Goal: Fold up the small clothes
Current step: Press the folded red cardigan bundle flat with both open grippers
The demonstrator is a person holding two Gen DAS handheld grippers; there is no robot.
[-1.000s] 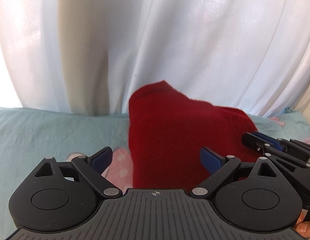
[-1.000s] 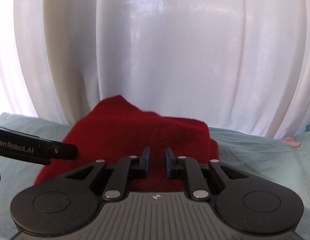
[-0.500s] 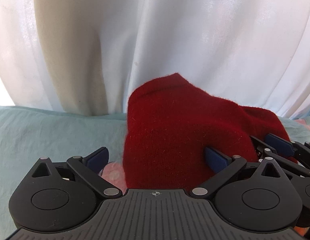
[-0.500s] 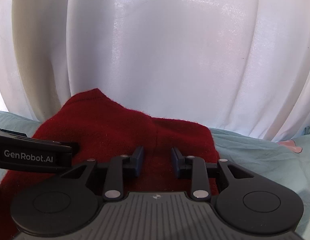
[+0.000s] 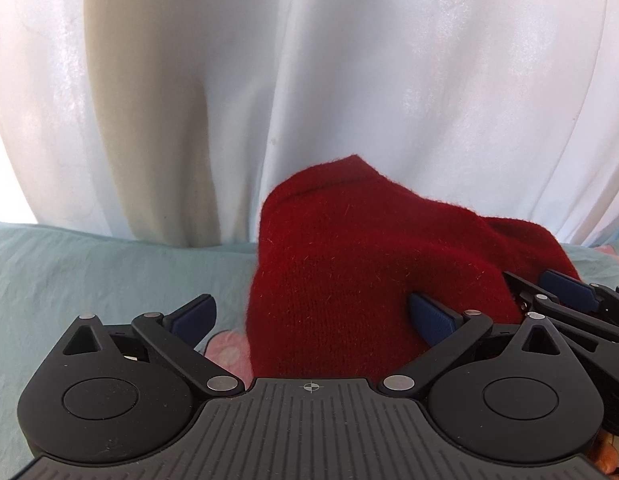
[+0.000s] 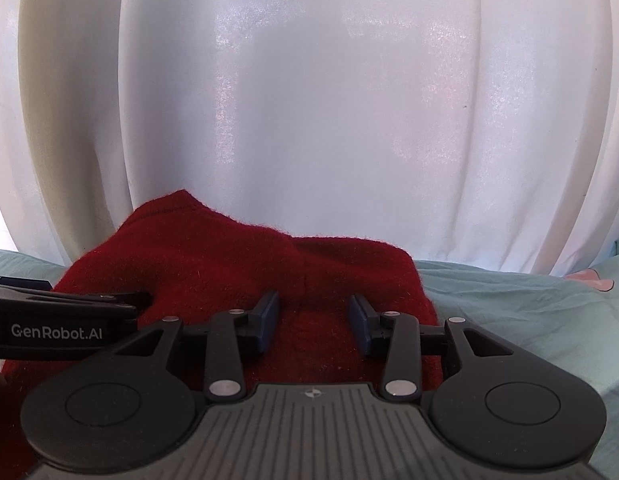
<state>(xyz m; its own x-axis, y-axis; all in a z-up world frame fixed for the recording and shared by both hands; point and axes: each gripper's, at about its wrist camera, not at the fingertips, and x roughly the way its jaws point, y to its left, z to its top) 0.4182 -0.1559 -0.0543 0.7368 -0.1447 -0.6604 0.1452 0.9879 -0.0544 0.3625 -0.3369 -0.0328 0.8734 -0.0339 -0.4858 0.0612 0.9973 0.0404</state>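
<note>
A dark red knitted garment [image 5: 349,272] lies bunched on a pale teal sheet [image 5: 89,272]. It also shows in the right wrist view [image 6: 237,264]. My left gripper [image 5: 313,316] is open wide, its right finger against the red knit and its left finger over the sheet. My right gripper [image 6: 313,320] is open, its fingers apart over the garment's near part. The right gripper [image 5: 565,292] shows at the right edge of the left wrist view. The left gripper's side [image 6: 65,320] shows at the left of the right wrist view.
A white curtain [image 6: 309,100] hangs right behind the sheet and fills the upper half of both views. A pink spotted patch [image 5: 229,352] lies on the sheet under the left gripper. Another pink patch [image 6: 589,280] lies at far right.
My right gripper has opened from nearly shut, letting go of the red knit. The garment has settled lower and spread leftward. My left gripper stayed open and moved a little closer.
</note>
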